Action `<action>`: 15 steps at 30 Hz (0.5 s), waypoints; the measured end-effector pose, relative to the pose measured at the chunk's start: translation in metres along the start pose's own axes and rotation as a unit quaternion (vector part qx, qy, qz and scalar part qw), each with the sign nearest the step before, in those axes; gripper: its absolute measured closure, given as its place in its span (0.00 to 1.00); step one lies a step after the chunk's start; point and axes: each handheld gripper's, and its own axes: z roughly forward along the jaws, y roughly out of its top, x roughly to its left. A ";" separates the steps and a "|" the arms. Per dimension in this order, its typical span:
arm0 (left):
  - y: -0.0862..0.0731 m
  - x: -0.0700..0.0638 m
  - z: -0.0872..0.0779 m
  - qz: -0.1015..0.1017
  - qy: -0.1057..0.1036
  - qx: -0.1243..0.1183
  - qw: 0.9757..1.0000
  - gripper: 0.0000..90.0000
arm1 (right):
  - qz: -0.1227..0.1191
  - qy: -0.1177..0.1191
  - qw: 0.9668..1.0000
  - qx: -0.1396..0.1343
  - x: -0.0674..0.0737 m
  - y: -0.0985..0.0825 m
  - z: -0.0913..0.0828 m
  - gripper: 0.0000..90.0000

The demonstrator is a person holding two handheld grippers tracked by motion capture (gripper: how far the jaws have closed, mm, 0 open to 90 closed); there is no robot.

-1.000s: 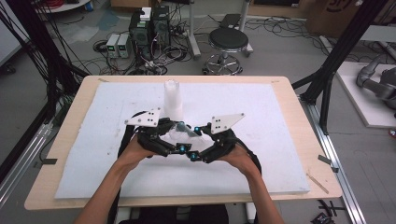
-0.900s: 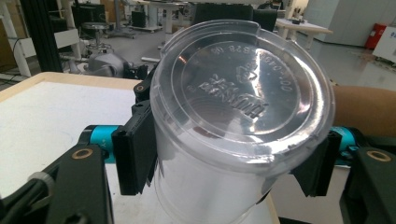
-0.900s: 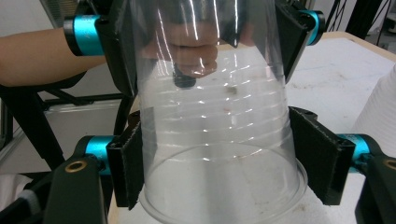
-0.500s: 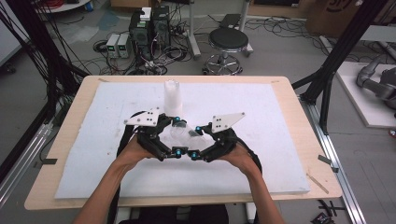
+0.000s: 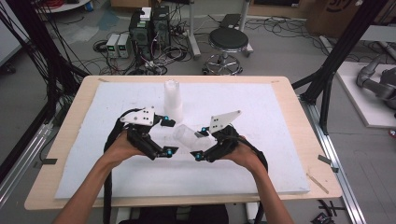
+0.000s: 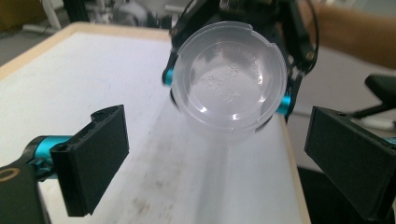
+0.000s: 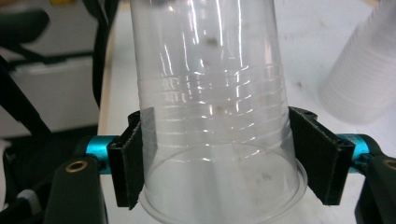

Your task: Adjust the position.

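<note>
Clear plastic cup [image 5: 187, 136], at the frame's centre, is clamped near its rim by the right gripper [image 5: 200, 141]; the left gripper [image 5: 168, 137] gapes wide and empty beside its base. One cup looks separated from the stack [image 5: 172, 100] above; placing it remains

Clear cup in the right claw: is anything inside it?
The clear cup, clamped by the right claw, looks empty; its bottom shows bare. Only reflections and small specks mark the wall.
</note>
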 end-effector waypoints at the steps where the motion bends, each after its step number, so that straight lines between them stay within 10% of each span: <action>1: 0.001 0.000 -0.001 0.001 0.002 0.014 1.000 0.07 | -0.001 -0.001 1.000 0.016 0.000 0.002 -0.001 0.30; 7: 0.007 0.004 -0.005 0.019 -0.001 0.108 0.994 0.07 | -0.022 -0.014 0.992 0.120 0.003 0.017 -0.002 0.30; 15: 0.009 0.005 -0.006 0.024 -0.004 0.182 0.983 0.07 | -0.043 -0.020 0.971 0.234 0.006 0.034 -0.001 0.30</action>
